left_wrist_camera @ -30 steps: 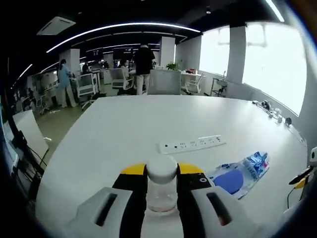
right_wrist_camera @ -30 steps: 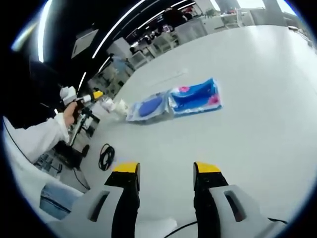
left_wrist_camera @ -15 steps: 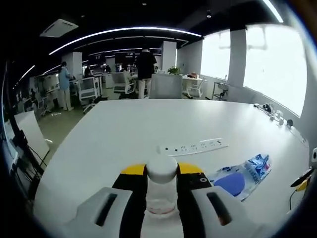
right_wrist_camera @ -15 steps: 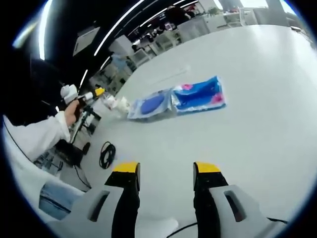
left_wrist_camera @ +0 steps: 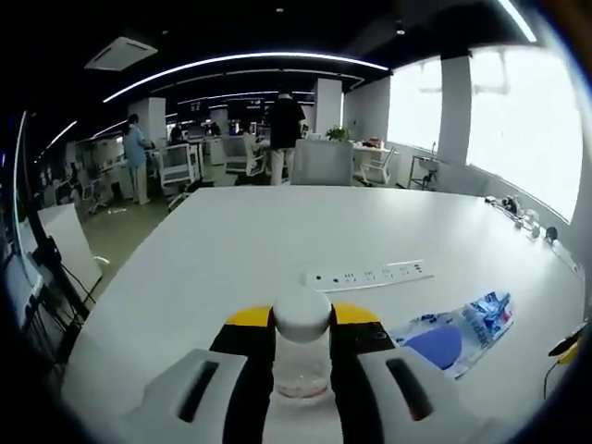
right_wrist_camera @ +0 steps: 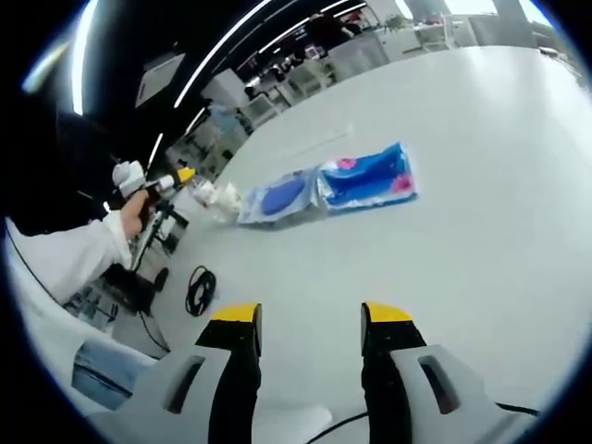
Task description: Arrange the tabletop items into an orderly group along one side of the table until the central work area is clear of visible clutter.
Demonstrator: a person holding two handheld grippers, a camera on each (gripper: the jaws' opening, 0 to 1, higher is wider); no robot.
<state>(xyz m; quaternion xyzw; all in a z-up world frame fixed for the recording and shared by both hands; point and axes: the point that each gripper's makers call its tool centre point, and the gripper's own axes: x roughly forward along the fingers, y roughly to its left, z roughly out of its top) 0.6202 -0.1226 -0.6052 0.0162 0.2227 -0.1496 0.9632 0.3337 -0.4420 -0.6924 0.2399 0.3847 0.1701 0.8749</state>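
**Jar may slip before it reaches the edge group**

The left gripper (left_wrist_camera: 301, 324) has its fingers clamped on a small clear plastic jar with a white round lid (left_wrist_camera: 302, 344), above the white surface (left_wrist_camera: 277, 231). The smooth wall could slide out on a tilt. At 2 o'clock lies a blue plastic packet (left_wrist_camera: 450, 335); farther, at 1 o'clock, a white power strip (left_wrist_camera: 368, 275) blocks a straight path. The right gripper (right_wrist_camera: 310, 319) hangs with fingers apart and empty, two blue packets (right_wrist_camera: 365, 180) ahead at 12 o'clock.
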